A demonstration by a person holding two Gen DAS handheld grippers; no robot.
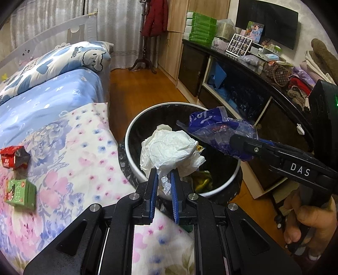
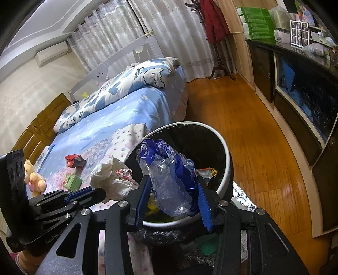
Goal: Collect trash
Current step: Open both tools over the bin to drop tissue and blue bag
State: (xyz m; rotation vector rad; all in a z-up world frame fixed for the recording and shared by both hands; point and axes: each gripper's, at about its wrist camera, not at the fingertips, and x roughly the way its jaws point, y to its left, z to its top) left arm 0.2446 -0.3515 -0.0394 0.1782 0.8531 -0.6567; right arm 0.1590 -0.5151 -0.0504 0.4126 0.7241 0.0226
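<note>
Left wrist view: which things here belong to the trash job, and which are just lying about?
Part of the job:
- crumpled white paper wad, in the left gripper
- blue-and-clear plastic wrapper, in the right gripper
- white-rimmed black bin
- crushed red carton and green carton, on the bed

Lying about:
- cartoon pillow
- red coat
- teddy bear

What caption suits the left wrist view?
Left tongs hold crumpled white paper above the trash bin.
</note>
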